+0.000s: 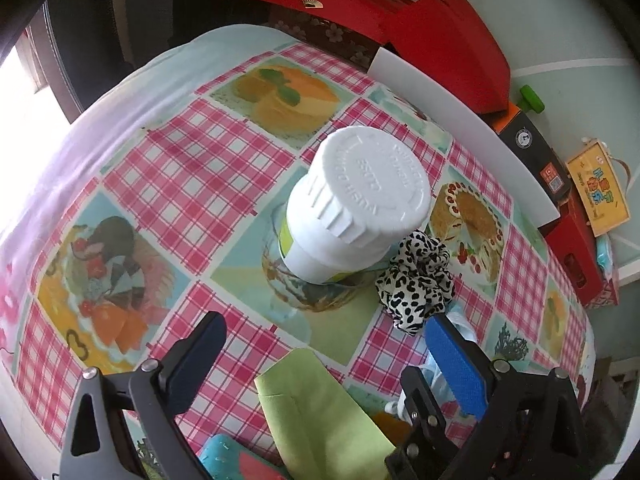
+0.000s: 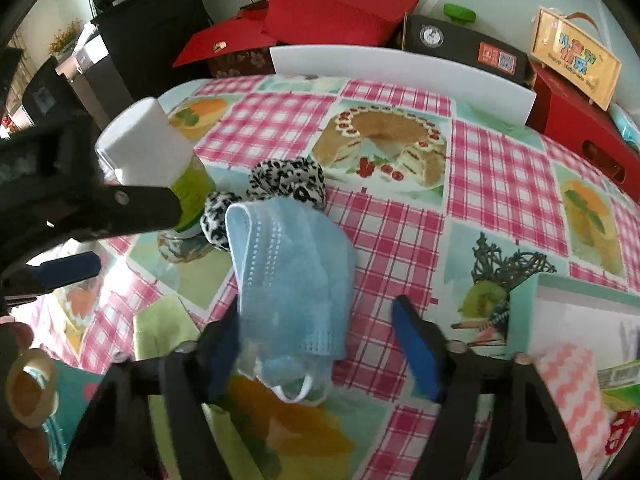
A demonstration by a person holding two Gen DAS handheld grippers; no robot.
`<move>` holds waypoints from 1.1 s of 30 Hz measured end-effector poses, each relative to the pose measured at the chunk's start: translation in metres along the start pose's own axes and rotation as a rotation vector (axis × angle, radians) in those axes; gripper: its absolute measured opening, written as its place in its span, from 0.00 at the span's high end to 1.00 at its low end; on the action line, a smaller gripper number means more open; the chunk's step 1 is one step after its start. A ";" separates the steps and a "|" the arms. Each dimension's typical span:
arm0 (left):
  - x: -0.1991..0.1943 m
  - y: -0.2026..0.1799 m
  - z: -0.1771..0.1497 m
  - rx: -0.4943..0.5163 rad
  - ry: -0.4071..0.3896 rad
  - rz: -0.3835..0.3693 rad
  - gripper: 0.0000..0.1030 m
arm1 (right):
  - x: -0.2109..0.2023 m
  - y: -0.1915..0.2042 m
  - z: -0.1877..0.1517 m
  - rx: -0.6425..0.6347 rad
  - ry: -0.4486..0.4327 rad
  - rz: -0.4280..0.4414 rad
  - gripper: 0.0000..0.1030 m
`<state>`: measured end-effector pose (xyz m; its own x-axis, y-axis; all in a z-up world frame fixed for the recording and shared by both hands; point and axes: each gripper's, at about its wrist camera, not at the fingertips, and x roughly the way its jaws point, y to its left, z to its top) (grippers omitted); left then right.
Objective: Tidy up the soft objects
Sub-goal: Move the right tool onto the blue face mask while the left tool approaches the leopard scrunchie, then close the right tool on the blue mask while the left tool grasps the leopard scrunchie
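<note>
Lying crumpled on the checked tablecloth, the pale blue face mask shows pleats and white ear loops. It sits between the right gripper fingers; the left pad touches it, the right pad stands clear, so no clamp is seen. Left gripper jaws are spread wide, holding nothing. A leopard-print scrunchie lies touching the white-capped bottle. A green folded cloth lies near the front. Red boxes crowd the far edge; the cloth's right side is open.

A pale blue face mask, a black-and-white leopard-print scrunchie, and a pink-checked tablecloth.
</note>
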<state>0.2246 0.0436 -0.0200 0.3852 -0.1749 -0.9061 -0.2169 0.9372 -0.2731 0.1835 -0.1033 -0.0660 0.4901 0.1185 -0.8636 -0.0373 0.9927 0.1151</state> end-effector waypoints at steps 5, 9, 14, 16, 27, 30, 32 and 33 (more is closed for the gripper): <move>0.003 -0.005 -0.002 0.011 0.005 0.002 0.03 | 0.004 -0.004 0.000 0.006 0.004 -0.006 0.58; 0.004 -0.011 -0.003 0.025 0.004 -0.006 0.09 | 0.003 -0.013 0.000 0.037 0.005 0.007 0.69; 0.000 -0.019 -0.003 0.054 -0.023 -0.021 0.18 | 0.000 -0.022 0.000 0.058 0.005 -0.001 0.76; 0.001 -0.023 -0.003 0.061 -0.032 -0.040 0.20 | -0.003 -0.025 0.000 0.063 0.003 0.001 0.78; 0.021 -0.039 -0.005 0.078 -0.043 -0.111 0.48 | -0.020 -0.027 0.003 0.055 -0.026 0.007 0.78; 0.024 -0.040 -0.005 0.074 -0.046 -0.130 0.65 | -0.025 -0.028 0.002 0.053 -0.032 0.008 0.78; 0.025 -0.039 -0.005 0.072 -0.047 -0.134 0.74 | -0.027 -0.028 0.003 0.053 -0.038 0.009 0.78; 0.026 -0.038 -0.005 0.071 -0.048 -0.133 0.78 | -0.028 -0.029 0.003 0.054 -0.040 0.009 0.78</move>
<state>0.2386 0.0016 -0.0348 0.4494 -0.2860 -0.8463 -0.0978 0.9259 -0.3649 0.1736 -0.1354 -0.0433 0.5243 0.1251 -0.8423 0.0052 0.9887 0.1501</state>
